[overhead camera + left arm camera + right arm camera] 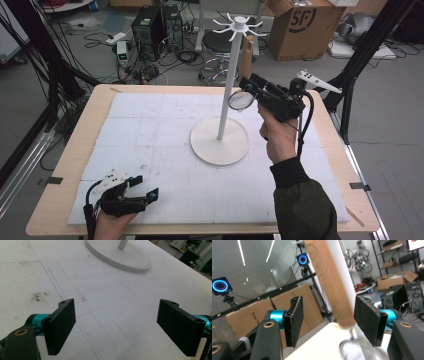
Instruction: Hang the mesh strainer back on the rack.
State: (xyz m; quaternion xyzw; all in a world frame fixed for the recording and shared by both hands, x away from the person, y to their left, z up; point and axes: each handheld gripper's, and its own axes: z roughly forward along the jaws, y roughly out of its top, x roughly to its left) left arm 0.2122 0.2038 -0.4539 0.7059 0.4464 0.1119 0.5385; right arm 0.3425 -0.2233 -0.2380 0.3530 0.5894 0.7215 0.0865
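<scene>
- High view: a person's right tool is raised to the pole of a white hanging stand at the middle of the tabletop. A small strainer hangs beside the pole, mesh bowl down and wooden handle rising toward the hooks at the top.
- Right gripper view: the wooden handle stands between the two pads of the right tool. The jaws are set apart, with clear air on one side and the handle's lower end close against the other pad. The tool is not clamping the handle.
- Left gripper view: the left tool rests low over the foam mat with its jaws wide and nothing between them, well away from the stand.
- The step looks like letting go after hanging. The jaws should open fully clear of the handle, then the tool should draw straight back along its own line.
- A sideways brush could swing the strainer off its hook or rock the stand.
</scene>
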